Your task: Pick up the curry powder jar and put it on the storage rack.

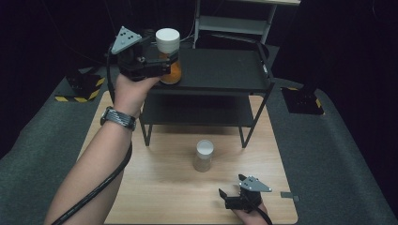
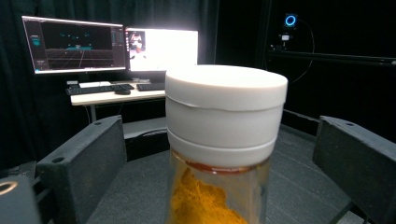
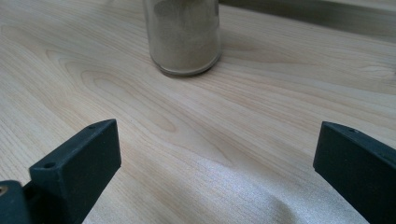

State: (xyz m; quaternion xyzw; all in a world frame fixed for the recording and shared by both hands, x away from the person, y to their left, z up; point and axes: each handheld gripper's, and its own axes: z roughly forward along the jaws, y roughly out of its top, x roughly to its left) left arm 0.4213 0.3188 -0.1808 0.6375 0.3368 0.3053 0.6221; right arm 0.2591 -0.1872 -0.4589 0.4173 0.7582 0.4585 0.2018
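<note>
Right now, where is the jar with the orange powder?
In the high view, the orange-powder jar stands on the top left of the black shelf, between the open jaws of the left gripper.

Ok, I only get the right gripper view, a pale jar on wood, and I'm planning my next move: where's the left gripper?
Observer: The left gripper is up at the left end of the black rack's top shelf, around an orange-powder jar.
Operator: Gripping it?
Observer: No, its jaws stand open, with a gap on each side of the jar.
Operator: Is that jar capped?
Observer: Yes, a white lid sits on it.
</note>
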